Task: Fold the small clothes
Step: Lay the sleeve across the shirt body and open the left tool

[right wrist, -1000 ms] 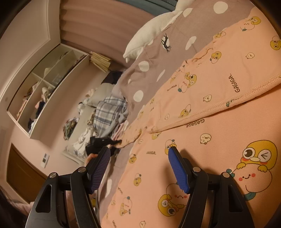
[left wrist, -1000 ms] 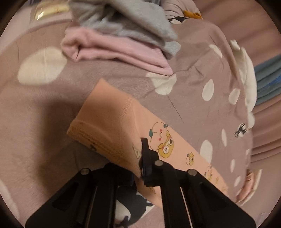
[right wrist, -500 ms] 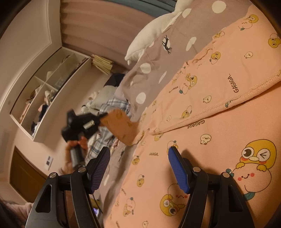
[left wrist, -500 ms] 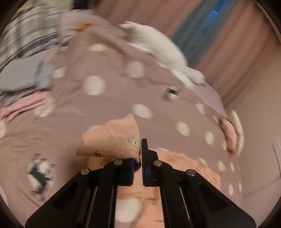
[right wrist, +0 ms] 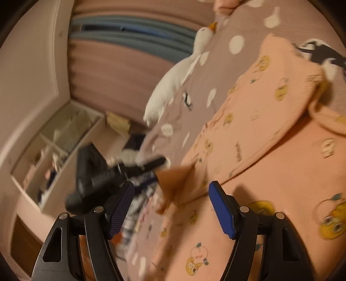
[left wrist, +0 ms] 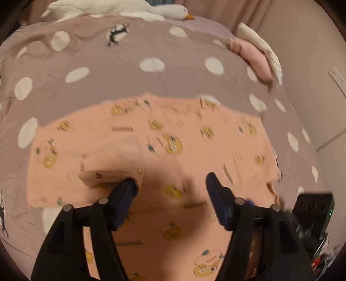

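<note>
L wrist view: left gripper (left wrist: 170, 183) has its jaws spread wide over the peach cotton garment w/ yellow cartoon prints (left wrist: 194, 151), which lies flat on the mauve polka-dot bedspread (left wrist: 108, 56). A folded-over cuff of the garment (left wrist: 112, 175) drapes against the L blue pad; can't tell if it's caught there, nothing is pinched betw. the pads. Ahead of the gripper, at the far edge of the bed, lies a white plush goose (left wrist: 121, 8); ahead-right, a pink folded cloth (left wrist: 255, 62). A black device sits at the R edge.

R wrist view: right gripper (right wrist: 170, 207) is also spread open, empty, hovering over the garment, whose upper part is folded across ahead-right. Ahead-left, the left gripper appears as a blurred black shape beside a lifted garment corner. Far L is a white wall shelf (right wrist: 54, 147); the goose is ahead.
</note>
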`<state>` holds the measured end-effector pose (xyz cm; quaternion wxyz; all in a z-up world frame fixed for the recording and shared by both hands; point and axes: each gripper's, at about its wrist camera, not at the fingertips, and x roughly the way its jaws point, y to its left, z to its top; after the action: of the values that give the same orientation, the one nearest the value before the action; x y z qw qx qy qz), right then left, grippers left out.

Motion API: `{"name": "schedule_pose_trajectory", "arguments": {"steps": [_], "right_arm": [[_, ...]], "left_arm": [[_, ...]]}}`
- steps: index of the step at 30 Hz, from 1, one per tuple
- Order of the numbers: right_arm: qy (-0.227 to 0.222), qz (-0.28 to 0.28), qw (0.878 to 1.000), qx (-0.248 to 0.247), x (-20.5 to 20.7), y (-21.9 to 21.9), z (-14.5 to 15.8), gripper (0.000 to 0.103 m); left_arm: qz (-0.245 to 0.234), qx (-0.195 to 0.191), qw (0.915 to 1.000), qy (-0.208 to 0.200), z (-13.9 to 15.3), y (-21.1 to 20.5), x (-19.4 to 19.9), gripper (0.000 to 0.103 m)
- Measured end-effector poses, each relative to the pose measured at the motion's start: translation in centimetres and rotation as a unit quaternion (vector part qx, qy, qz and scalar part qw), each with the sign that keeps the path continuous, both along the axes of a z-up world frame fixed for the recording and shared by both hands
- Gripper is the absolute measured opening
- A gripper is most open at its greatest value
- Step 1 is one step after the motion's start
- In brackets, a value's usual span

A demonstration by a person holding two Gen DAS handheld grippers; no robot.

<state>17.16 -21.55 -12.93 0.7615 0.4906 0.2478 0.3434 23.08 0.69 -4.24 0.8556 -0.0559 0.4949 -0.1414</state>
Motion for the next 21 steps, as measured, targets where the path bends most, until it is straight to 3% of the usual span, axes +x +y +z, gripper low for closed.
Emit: {"name": "schedule_pose_trajectory", "arguments": {"steps": [2, 5, 7, 12, 17, 21], "right_arm": [[0.002, -0.001, 1.0, 0.002, 0.2, 0.0, 0.0, 0.072], [0.001, 0.0, 1.0, -0.021, 0.2, 0.5, 0.4, 0.072], [0.0, 0.0, 0.999, -0.036, 0.0, 0.7, 0.5, 0.072], [0.008, 0.006, 0.994, -0.11, 0.2, 1.9, 1.3, 0.072], [-0.009, 0.047, 0.974, -0.223, 0.0, 5.6, 3.8, 0.072], [-0.042, 0.076, 0.937, -0.338, 0.7, 10.3, 6.3, 0.072]], "left_arm": [[-0.011, -0.008, 0.9999, 0.009, -0.6, 0.1, -1.2, 0.082], [-0.006, 0.008, 0.9999, -0.009, -0.7, 1.3, -4.1, 0.082], [-0.002, -0.009, 0.9999, -0.01, -1.2, 3.1, -6.3, 0.083], [0.047, -0.036, 0.9981, -0.015, -2.2, 7.7, -10.6, 0.083], [0.092, -0.035, 0.9943, -0.041, -1.7, 10.4, -14.1, 0.083], [0.113, -0.054, 0.9906, -0.055, -1.3, 11.6, -15.7, 0.085]]}}
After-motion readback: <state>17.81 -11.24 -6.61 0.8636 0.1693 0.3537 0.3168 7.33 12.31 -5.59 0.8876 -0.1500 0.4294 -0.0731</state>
